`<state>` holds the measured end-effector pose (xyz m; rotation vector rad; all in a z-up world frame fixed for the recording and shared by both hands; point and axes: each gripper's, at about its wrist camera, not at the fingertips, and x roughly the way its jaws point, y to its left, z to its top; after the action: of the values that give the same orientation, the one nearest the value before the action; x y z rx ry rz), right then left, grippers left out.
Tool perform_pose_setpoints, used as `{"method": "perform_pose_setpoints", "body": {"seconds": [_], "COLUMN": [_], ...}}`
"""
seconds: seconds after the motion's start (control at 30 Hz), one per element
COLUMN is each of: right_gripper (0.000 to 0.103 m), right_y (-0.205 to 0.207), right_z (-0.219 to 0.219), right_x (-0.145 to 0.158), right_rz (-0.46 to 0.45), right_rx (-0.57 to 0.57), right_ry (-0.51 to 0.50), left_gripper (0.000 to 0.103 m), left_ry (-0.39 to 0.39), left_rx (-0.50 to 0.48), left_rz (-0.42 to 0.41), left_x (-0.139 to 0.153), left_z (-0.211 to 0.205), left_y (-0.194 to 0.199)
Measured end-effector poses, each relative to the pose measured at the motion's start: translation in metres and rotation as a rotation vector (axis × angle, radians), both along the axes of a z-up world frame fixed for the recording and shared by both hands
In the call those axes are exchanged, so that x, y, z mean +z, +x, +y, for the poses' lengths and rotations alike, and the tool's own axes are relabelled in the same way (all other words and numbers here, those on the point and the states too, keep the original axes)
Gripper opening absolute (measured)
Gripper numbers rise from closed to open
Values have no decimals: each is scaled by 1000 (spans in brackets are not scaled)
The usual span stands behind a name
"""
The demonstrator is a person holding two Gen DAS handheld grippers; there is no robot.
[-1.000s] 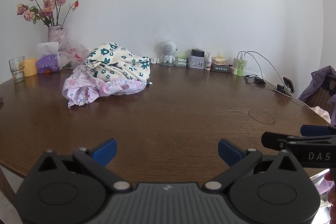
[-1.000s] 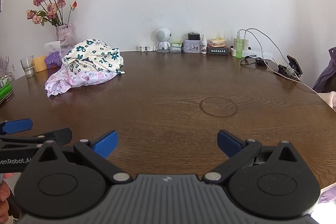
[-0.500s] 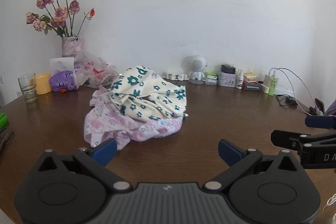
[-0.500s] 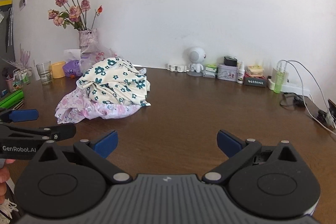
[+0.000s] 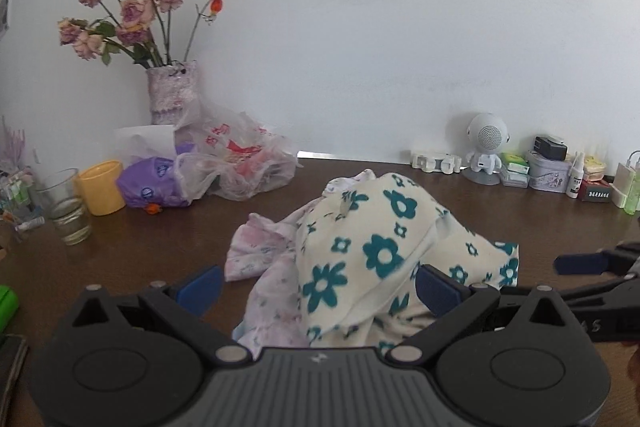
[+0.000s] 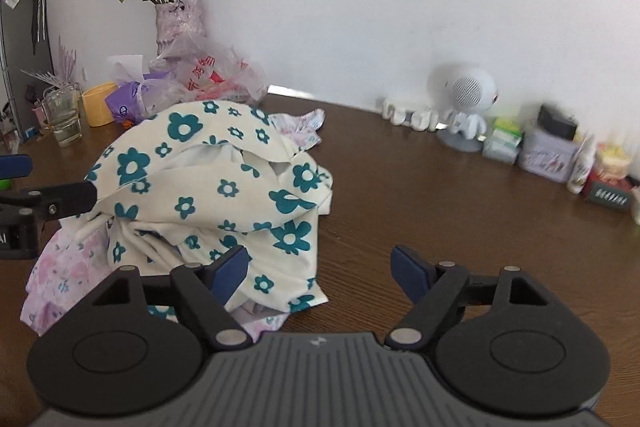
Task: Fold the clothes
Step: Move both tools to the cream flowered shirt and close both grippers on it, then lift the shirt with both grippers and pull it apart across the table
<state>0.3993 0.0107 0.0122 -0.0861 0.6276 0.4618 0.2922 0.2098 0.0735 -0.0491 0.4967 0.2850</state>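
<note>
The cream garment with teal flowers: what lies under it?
Under the cream garment a pink floral garment sticks out at the edges, on the table. Its covered middle cannot be seen.

1. The left gripper [image 5: 318, 287] tilts downward, its blue-padded jaws spread wide and pressing on nothing.
2. The right gripper [image 6: 320, 269] also angles down, just beside the left one; its jaws are closing, though a clear gap remains between the pads, and they grip nothing.
</note>
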Motion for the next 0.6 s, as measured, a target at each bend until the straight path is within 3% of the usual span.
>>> {"method": "perform_pose_setpoints", "body": {"seconds": [0.1,0.13,0.17,0.2,0.23,0.27,0.37,0.47,0.6], "right_gripper": [80,71,43,24,1,1,1,1,1], "right_y": [21,24,25,27,28,27,18,4,-36], "right_z": [5,6,5,4,1,-4,-18,-43,-94], "right_x": [-15,-17,-17,-16,-14,-9,18,65,147], "right_rz": [78,90,103,125,146,154,74,-35,-247], "right_rx": [29,38,42,39,32,21,-8,-62,-149], "right_ry": [54,70,90,113,140,167,173,208,226], "left_gripper": [101,98,82,51,35,24,8,7,6], "left_ry": [-60,-86,-123,-169,-219,-259,-249,-190,-130], "left_rx": [36,32,2,-30,-52,-58,-83,-146,-269], "left_rz": [17,30,57,82,100,106,72,-2,-204], "left_x": [-6,-8,-9,-9,-8,-4,21,63,139], "left_z": [17,23,28,31,33,34,20,-9,-57], "left_y": [33,43,52,58,61,61,53,40,-6]}}
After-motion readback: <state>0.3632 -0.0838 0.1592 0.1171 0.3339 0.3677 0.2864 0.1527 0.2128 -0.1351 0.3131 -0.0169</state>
